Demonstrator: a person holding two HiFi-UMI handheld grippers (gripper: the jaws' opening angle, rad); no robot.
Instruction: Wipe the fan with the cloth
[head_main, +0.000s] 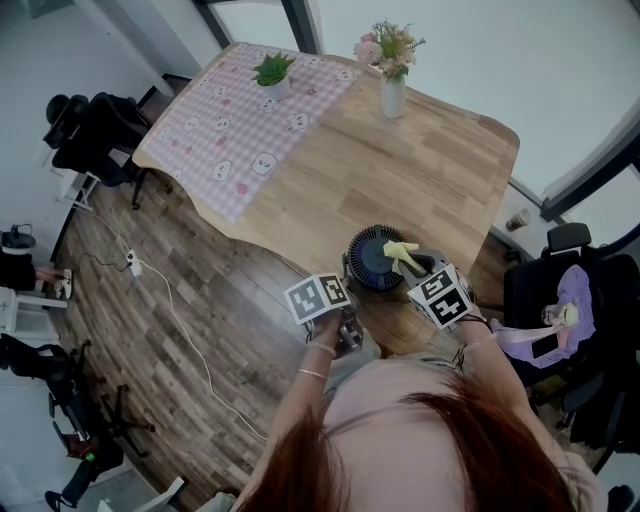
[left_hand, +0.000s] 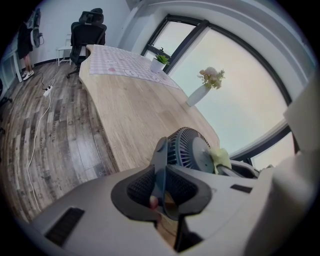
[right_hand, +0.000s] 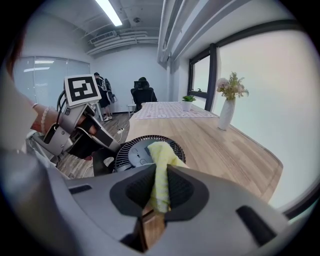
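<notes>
A small dark round fan (head_main: 376, 259) stands near the front edge of the wooden table (head_main: 430, 170). A yellow cloth (head_main: 402, 254) lies across its grille. My right gripper (head_main: 418, 268) is shut on that cloth (right_hand: 161, 162), which drapes onto the fan (right_hand: 136, 152). At the fan's left side my left gripper (head_main: 346, 283) is shut on the fan's thin dark frame (left_hand: 160, 160). The left gripper view shows the grille (left_hand: 189, 150) side-on with the cloth (left_hand: 220, 159) behind it. The left gripper (right_hand: 92, 134) also shows in the right gripper view.
A white vase of flowers (head_main: 392, 92) and a small potted plant (head_main: 272, 72) stand at the table's far end, the plant on a pink checked tablecloth (head_main: 235, 135). Black office chairs (head_main: 575, 300) stand right and far left. A cable and power strip (head_main: 133, 264) lie on the wood floor.
</notes>
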